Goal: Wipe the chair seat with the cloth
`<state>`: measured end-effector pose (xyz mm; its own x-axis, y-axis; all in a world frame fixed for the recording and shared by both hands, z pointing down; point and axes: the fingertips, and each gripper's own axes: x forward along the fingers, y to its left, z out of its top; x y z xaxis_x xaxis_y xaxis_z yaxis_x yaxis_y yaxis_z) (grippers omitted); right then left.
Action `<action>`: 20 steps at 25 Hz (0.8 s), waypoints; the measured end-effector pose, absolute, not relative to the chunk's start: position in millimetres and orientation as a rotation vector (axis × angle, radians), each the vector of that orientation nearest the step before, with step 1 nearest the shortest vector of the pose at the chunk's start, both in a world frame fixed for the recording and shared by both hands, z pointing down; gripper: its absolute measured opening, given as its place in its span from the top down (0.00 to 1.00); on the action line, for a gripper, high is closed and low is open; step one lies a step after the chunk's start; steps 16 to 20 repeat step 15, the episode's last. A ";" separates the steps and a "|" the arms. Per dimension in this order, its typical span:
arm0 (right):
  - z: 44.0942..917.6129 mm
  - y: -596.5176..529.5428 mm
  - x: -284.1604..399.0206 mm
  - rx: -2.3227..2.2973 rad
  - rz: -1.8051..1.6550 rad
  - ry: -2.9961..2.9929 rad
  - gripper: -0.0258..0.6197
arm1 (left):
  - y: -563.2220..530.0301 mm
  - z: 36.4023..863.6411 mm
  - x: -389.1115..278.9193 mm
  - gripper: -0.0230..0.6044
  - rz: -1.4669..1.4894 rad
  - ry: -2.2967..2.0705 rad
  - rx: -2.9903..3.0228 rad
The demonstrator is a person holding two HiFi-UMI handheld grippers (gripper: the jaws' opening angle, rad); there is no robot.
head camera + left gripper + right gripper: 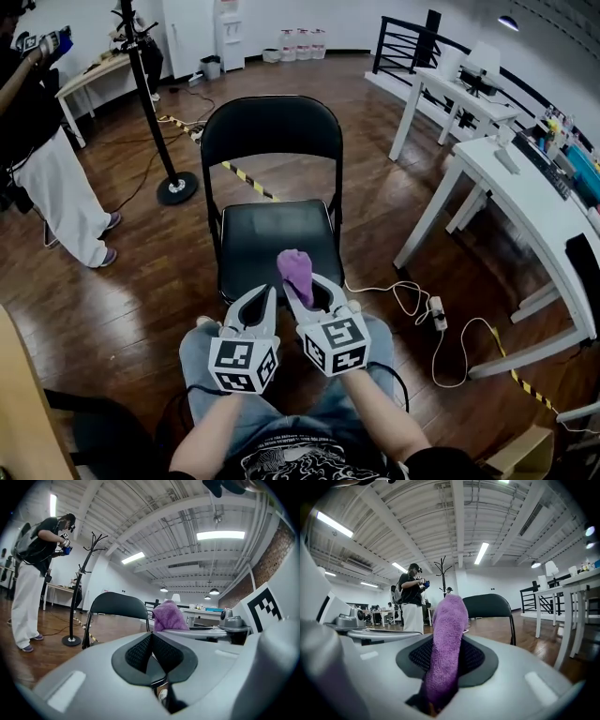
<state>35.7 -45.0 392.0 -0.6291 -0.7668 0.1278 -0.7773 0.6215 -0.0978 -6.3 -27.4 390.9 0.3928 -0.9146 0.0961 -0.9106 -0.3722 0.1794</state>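
Observation:
A black folding chair [272,187] stands in front of me, its seat [272,239] bare and dark. My right gripper [302,281] is shut on a purple cloth [296,267], which sticks out past the jaws over the seat's front edge. In the right gripper view the purple cloth [445,648] fills the gap between the pads, with the chair back [490,605] behind it. My left gripper [263,295] hovers beside it at the seat's front edge, jaws closed together with nothing between them. In the left gripper view the cloth [168,616] shows to the right of the chair back [117,604].
A coat stand [150,103] stands left of the chair. A person in white trousers [56,192] is at far left. White tables [525,197] line the right side, with a cable and power strip [436,314] on the wooden floor beside the chair.

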 end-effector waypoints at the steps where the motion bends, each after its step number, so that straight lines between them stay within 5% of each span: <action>1: 392.5 -40.2 34.9 1.318 0.229 -2.765 0.79 | -21.8 391.9 -8.1 0.96 -0.025 -1.631 2.441; 20: 394.9 12.9 15.2 1.270 0.255 -2.787 0.78 | 31.4 397.9 -25.6 0.96 -0.017 -1.653 2.409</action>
